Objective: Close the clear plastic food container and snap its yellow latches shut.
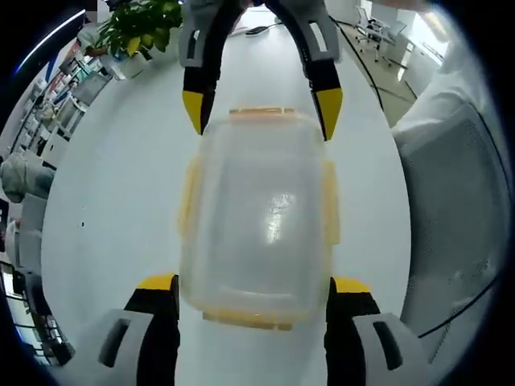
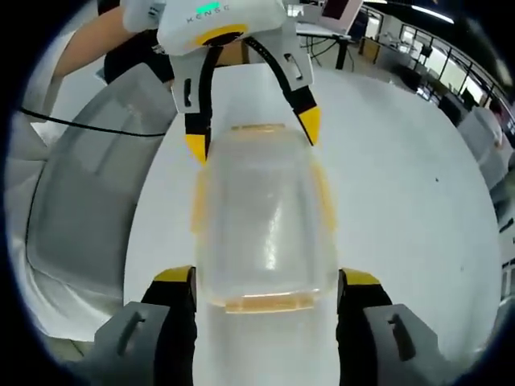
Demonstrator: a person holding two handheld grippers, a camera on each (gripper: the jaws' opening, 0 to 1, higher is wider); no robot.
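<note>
Here, potted plant (image 1: 138, 26) behind container (image 1: 257, 217), both tools (image 1: 256, 283) (image 2: 265, 277) spread apart around it.

**Container bracketed by both grippers**

The clear container (image 2: 261, 221), lid on, lies on the white table (image 2: 394, 177) between the right gripper's (image 2: 266, 291) spread yellow-tipped fingers (image 2: 174, 277). Past its far end, the left gripper (image 2: 253, 129) points back, fingertips beside the far yellow latch (image 2: 259, 127).

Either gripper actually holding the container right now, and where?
Cannot tell. Both open grippers, left and right, straddle opposite ends of the container; contact unclear.
</note>
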